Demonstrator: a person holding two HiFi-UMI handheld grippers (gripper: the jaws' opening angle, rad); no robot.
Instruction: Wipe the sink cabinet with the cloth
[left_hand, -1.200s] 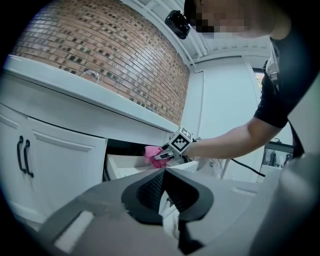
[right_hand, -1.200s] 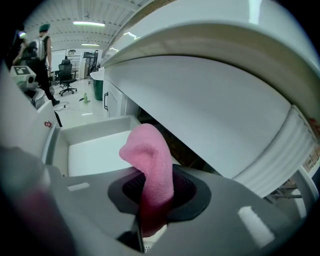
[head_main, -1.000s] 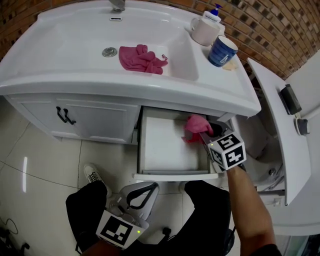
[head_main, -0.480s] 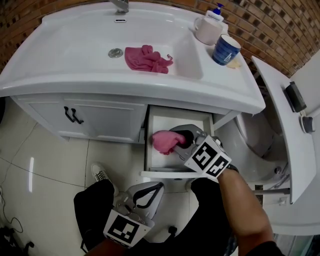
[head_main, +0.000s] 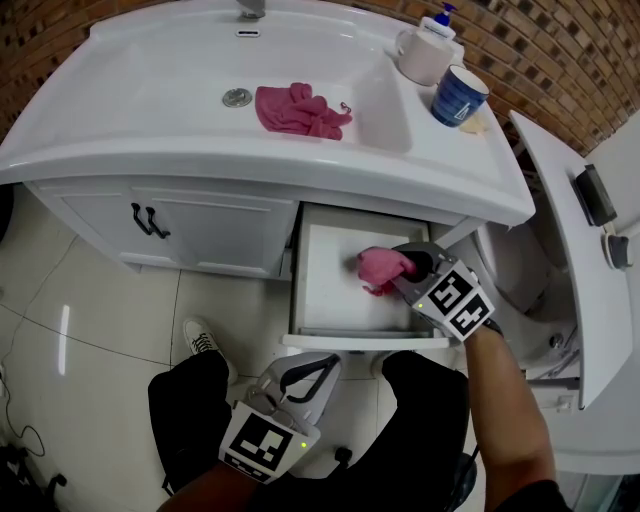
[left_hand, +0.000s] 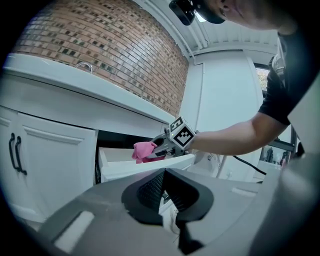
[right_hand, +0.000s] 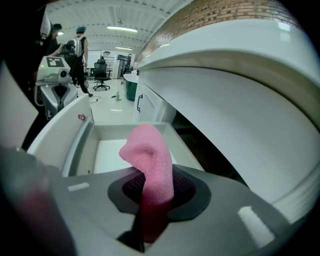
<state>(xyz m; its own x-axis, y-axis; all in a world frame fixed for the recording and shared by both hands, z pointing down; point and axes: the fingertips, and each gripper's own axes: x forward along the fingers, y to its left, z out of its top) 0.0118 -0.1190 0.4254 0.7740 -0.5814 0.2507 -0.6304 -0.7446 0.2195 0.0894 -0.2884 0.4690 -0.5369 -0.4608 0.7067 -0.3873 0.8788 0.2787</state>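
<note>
**Pink cloth pinched inside the open drawer**

Head view: My right gripper (head_main: 408, 268) is clamped on the pink cloth (head_main: 380, 270). The cloth sits inside the open drawer (head_main: 325, 300) of the sink cabinet (head_main: 200, 225), toward the drawer's right side. A second cloth (head_main: 300, 110), also pink, lies in the sink basin (head_main: 150, 90) above the drawer. A blue cup (head_main: 458, 97) and a white mug (head_main: 420, 58) stand on the counter above the drawer's right end. My left gripper (head_main: 305, 368) hangs in front of the drawer, apart from it.

Left gripper view: My left jaws are pressed together with nothing between them. Beyond them is the drawer front (left_hand: 125, 167), with the pink cloth (left_hand: 144, 150) showing over its rim.

Right gripper view: My right jaws are closed on the pink cloth (right_hand: 150, 155), which rises from between them in a rounded fold. The drawer's white floor (right_hand: 107, 155) lies beyond it.
</note>
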